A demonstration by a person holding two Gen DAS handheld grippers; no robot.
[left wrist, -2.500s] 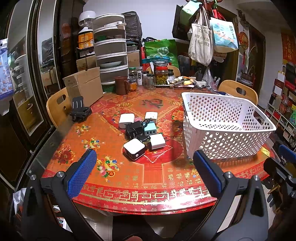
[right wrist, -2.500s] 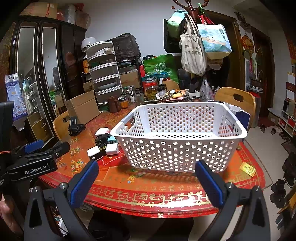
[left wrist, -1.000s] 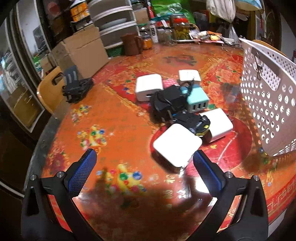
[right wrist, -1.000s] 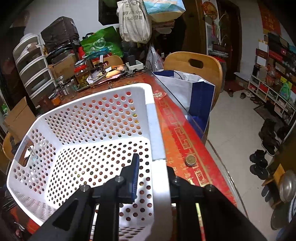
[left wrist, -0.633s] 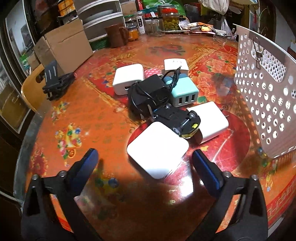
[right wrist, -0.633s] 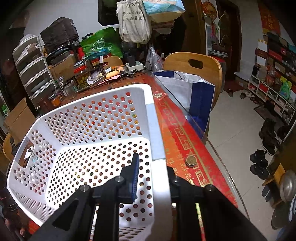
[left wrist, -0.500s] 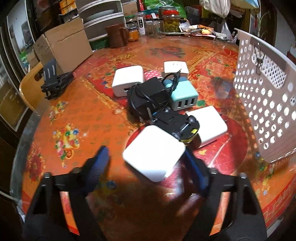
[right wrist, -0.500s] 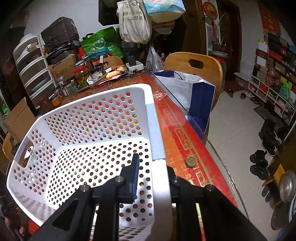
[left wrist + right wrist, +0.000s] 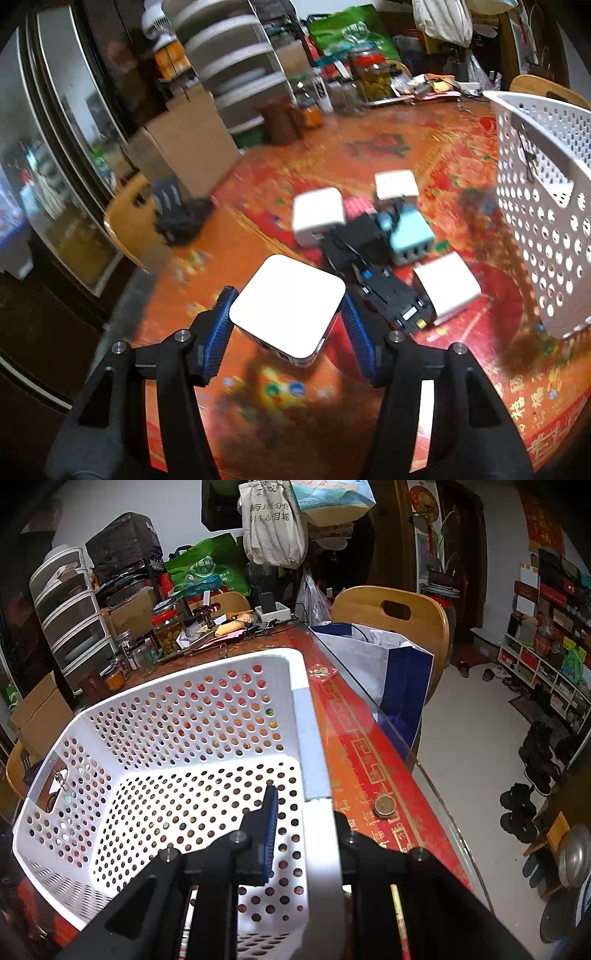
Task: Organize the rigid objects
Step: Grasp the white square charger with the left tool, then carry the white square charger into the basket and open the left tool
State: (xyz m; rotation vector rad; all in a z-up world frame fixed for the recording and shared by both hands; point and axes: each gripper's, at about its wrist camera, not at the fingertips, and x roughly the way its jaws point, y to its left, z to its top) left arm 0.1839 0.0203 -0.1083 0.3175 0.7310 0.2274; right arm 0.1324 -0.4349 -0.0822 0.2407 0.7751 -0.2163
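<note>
My left gripper [image 9: 286, 314] is shut on a white square charger [image 9: 288, 304] and holds it above the red tablecloth. Behind it on the table lies a pile of chargers: a black one with a yellow tag [image 9: 393, 299], a white block [image 9: 447, 288], a teal USB hub [image 9: 410, 234], a black adapter [image 9: 354, 245] and two more white blocks [image 9: 319, 216]. The white perforated basket [image 9: 543, 206] stands at the right. My right gripper [image 9: 306, 823] is shut on the basket's near rim [image 9: 314, 775]; the basket holds nothing.
A cardboard box [image 9: 184, 147], a black phone stand [image 9: 177, 218], jars and stacked drawers crowd the table's far side. A coin [image 9: 384, 806] lies on the table edge right of the basket. A wooden chair [image 9: 391, 616] with a bag stands beyond.
My left gripper moved in over the white square charger, closed on it and lifted it off the table. The right gripper stays clamped on the basket rim.
</note>
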